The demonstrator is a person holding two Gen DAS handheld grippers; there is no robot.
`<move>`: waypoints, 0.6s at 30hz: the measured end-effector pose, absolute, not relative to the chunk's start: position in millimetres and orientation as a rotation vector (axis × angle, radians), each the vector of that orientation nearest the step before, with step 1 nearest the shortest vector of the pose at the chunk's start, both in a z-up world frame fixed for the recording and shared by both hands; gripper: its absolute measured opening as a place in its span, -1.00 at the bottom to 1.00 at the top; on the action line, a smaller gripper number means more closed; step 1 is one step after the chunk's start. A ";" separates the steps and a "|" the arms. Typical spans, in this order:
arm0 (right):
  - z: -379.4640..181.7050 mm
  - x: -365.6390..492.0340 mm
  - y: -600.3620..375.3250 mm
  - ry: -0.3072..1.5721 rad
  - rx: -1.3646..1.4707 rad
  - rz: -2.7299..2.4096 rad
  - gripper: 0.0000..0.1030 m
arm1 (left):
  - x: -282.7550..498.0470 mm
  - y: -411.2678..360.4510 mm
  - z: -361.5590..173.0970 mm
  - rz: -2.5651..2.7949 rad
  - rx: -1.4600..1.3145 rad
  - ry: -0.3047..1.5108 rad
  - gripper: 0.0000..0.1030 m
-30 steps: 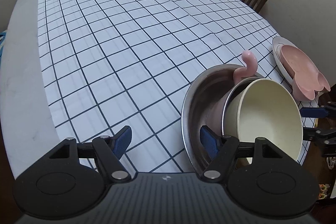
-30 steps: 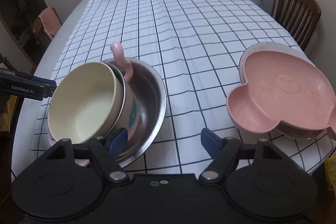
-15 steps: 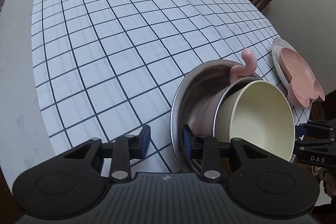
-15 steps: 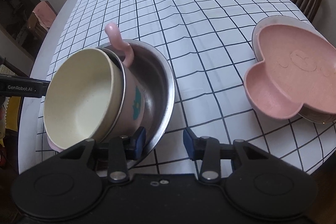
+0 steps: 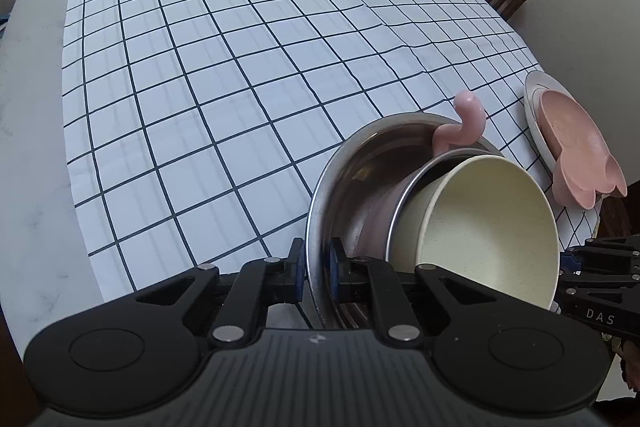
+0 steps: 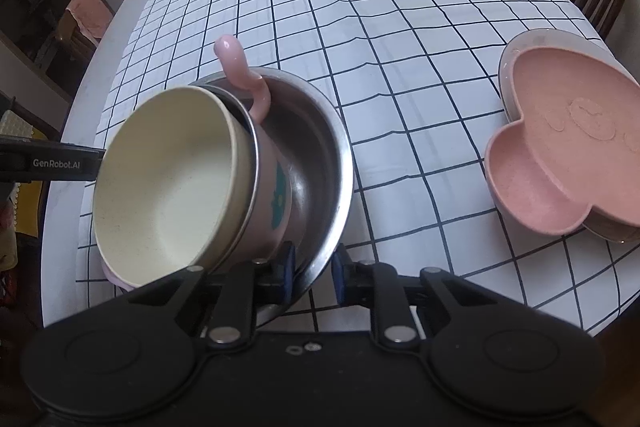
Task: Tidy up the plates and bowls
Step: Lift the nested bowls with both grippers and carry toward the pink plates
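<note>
Both claws (image 5: 316, 269) (image 6: 313, 269) clamped on steel bowl (image 5: 352, 163) rim; teal print (image 6: 280, 203) right view only.

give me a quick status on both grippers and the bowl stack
Left gripper and right gripper just closed on steel bowl rim. Cream bowl tilted inside. Pink plate apart, clear.

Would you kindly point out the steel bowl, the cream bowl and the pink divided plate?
steel bowl (image 6: 320, 163), right wrist view, bare inner wall.
cream bowl (image 6: 168, 183), right wrist view, inside.
pink divided plate (image 6: 560, 147), right wrist view, large compartment.
</note>
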State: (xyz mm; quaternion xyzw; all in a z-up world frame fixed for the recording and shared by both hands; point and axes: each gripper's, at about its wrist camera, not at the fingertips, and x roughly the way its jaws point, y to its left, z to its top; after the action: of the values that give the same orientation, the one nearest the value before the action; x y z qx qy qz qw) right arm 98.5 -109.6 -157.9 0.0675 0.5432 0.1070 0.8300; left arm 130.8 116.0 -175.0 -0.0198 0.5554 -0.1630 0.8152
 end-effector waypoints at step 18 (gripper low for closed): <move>-145.6 100.3 -116.3 1.161 0.098 0.234 -0.66 | 119.3 99.2 -160.0 -0.288 -0.015 1.182 -0.79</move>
State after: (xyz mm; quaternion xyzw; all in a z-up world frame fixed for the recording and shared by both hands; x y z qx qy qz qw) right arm 100.3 -116.3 -145.6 0.0460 0.5469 0.1103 0.8286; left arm 119.3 99.2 -160.0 -0.0071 0.5553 -0.1353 0.8205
